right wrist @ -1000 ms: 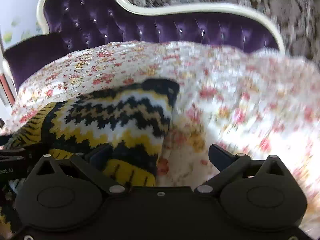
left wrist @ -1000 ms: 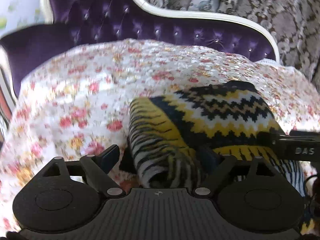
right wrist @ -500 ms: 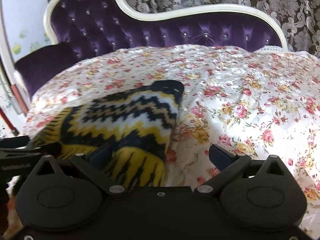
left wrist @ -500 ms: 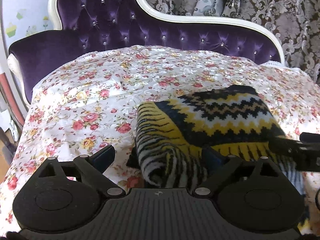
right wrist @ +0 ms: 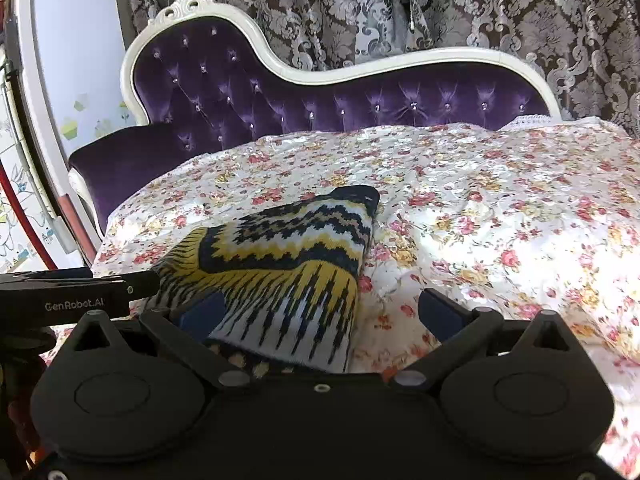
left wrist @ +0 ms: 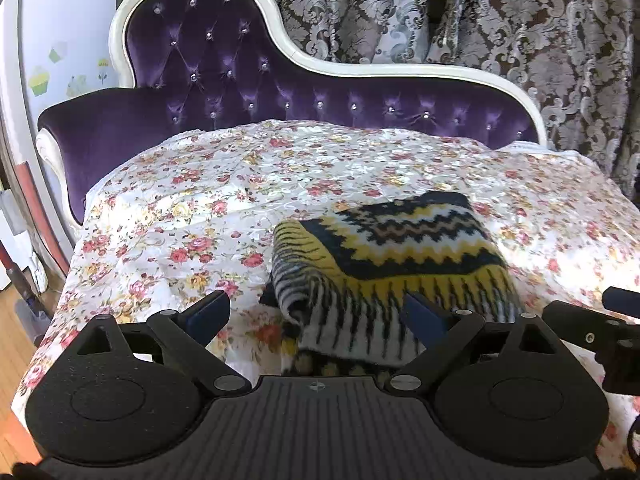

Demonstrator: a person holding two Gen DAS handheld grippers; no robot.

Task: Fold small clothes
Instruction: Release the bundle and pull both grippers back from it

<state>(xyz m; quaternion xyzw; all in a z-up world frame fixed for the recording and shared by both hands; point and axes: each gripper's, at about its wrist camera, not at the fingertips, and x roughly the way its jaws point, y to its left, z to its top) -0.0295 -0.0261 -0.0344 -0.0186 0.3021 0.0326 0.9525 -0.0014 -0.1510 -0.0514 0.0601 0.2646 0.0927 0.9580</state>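
A small knit garment (left wrist: 400,256) with yellow, black and white zigzag lies folded on the floral bedspread (left wrist: 192,208). It also shows in the right wrist view (right wrist: 288,268). My left gripper (left wrist: 316,312) is open and empty, its fingers straddling the garment's near left corner just above it. My right gripper (right wrist: 320,312) is open and empty over the garment's near right edge. The right gripper's body shows at the right edge of the left wrist view (left wrist: 600,328). The left gripper's body shows at the left of the right wrist view (right wrist: 72,296).
A purple tufted sofa back (left wrist: 280,92) with a white frame rises behind the bedspread. Patterned curtains (left wrist: 520,20) hang beyond it. The spread's left edge drops to a wooden floor (left wrist: 12,344). A white wall panel with stickers (right wrist: 76,80) stands at the left.
Both grippers have drawn back and risen away from the folded garment, so more of the sofa back and curtains shows. The garment stays put on the spread. Both jaws stay open.
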